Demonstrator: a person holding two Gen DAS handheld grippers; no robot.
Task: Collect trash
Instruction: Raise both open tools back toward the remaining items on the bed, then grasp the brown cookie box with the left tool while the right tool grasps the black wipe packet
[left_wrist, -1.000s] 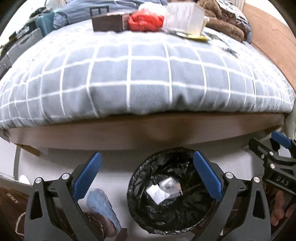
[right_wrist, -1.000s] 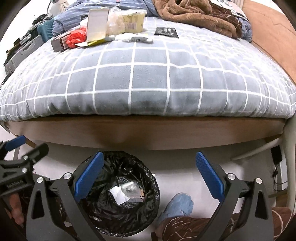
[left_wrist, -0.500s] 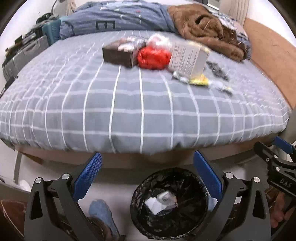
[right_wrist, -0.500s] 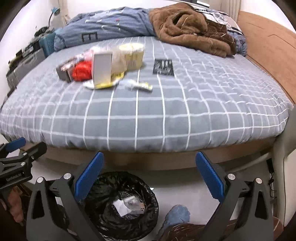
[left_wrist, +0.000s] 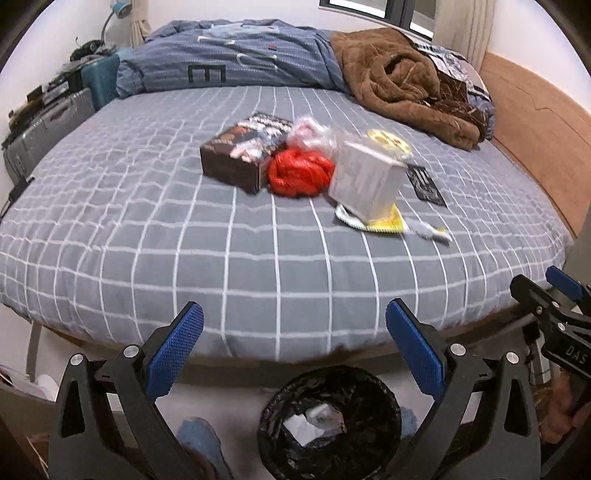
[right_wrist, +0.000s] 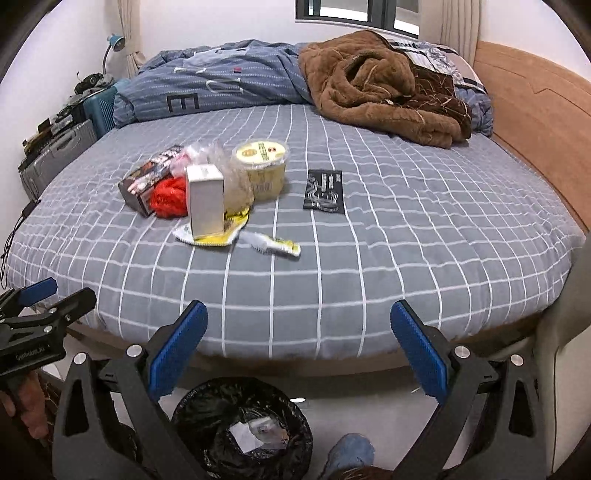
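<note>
I hold both grippers up in front of the bed (right_wrist: 369, 258). My left gripper (left_wrist: 295, 349) has its blue pads far apart and nothing sits between them. My right gripper (right_wrist: 299, 350) is the same: spread wide, holding nothing. I can see the right one at the far right edge of the left view, and the left one at the far left edge of the right view.

The trash sits in a small heap on the grey checked sheet, left of the middle of the bed. There is a dark box (right_wrist: 147, 181) on the left, touching a red bag (right_wrist: 170, 197). A white box (right_wrist: 205, 201) stands upright just right of the red bag, on top of a yellow wrapper (right_wrist: 221, 236). Behind the white box is some clear plastic (right_wrist: 221, 166), and beside that a yellow cup (right_wrist: 262, 170). A small tube (right_wrist: 273, 243) lies near the wrapper, closer to me. A flat black packet (right_wrist: 324, 191) lies apart from the heap, to the right.

The bin (right_wrist: 242, 428) stands on the floor below the bed edge, lined with a black bag. Inside I see something white and something clear, maybe paper and a wrapper, but it is too small to be sure.

A brown blanket (right_wrist: 380, 88) and a blue quilt (right_wrist: 221, 81) are piled at the far side of the bed.
</note>
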